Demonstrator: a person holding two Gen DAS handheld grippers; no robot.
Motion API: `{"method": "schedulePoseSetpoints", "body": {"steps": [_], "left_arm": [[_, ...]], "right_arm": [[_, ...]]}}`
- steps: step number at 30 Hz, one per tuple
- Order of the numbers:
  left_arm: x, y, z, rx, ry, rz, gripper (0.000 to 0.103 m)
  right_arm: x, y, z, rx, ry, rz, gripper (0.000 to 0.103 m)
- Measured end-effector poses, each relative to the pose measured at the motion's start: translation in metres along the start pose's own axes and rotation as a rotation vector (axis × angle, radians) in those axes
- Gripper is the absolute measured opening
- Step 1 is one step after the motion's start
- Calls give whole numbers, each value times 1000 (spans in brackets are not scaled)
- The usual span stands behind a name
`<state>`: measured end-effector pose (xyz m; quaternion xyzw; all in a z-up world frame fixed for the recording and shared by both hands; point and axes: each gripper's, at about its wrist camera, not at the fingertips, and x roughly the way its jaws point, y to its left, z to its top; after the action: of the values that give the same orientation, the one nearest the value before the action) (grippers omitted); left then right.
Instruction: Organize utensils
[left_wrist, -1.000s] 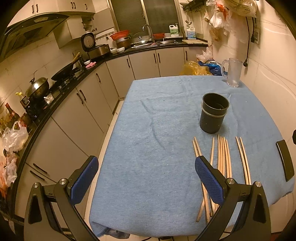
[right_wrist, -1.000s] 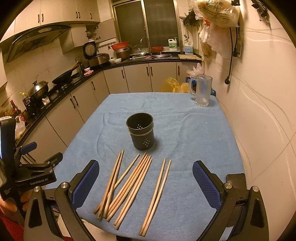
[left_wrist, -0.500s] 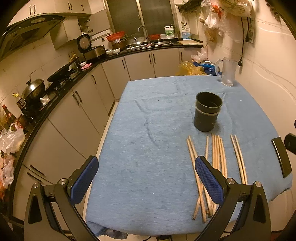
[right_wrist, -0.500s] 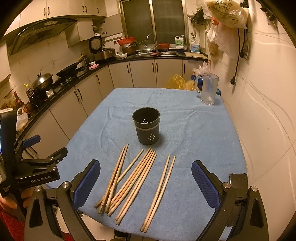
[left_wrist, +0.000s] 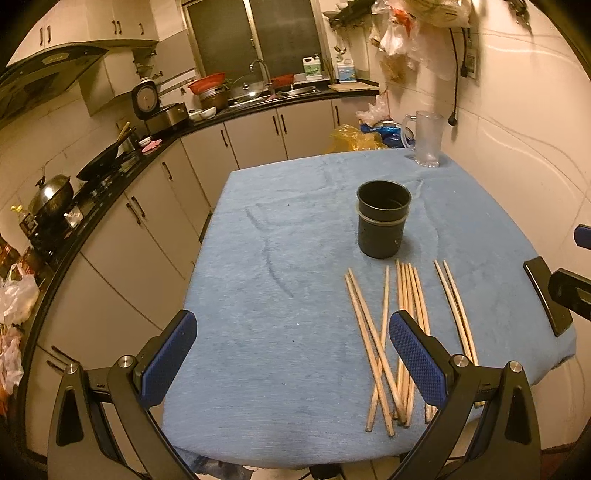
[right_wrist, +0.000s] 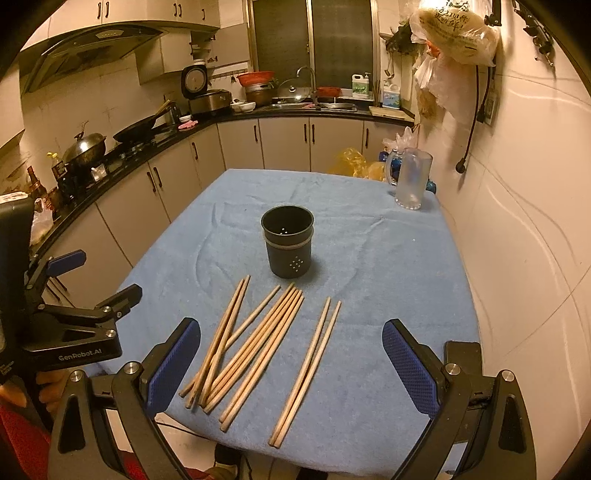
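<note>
Pale wooden chopsticks (right_wrist: 258, 343), thin and tapered, loose on the blue cloth (right_wrist: 369, 266) just before one dark perforated holder (right_wrist: 288, 246): nine counted, two lying apart. Left gripper (left_wrist: 291, 354) and right gripper (right_wrist: 291, 365) both spread wide, empty.

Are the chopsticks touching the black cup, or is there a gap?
Apart. The right wrist view shows a strip of blue cloth between the black cup and the nearest tips of the chopsticks, which lie flat in front of it.
</note>
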<state>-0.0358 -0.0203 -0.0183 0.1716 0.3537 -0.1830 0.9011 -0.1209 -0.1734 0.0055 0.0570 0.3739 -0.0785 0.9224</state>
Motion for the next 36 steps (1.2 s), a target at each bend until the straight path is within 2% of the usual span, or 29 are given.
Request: {"method": "schedulePoseSetpoints", "body": {"steps": [12, 23, 36], "left_arm": [[4, -7, -2, 24, 14, -10, 103], [7, -14, -8, 3, 33, 2, 103], [11, -55, -27, -23, 103, 12, 103]], "right_arm": [[6, -8, -5, 31, 27, 6, 99], [11, -12, -6, 18, 41, 26, 98], [20, -44, -20, -18, 99, 72, 96]]}}
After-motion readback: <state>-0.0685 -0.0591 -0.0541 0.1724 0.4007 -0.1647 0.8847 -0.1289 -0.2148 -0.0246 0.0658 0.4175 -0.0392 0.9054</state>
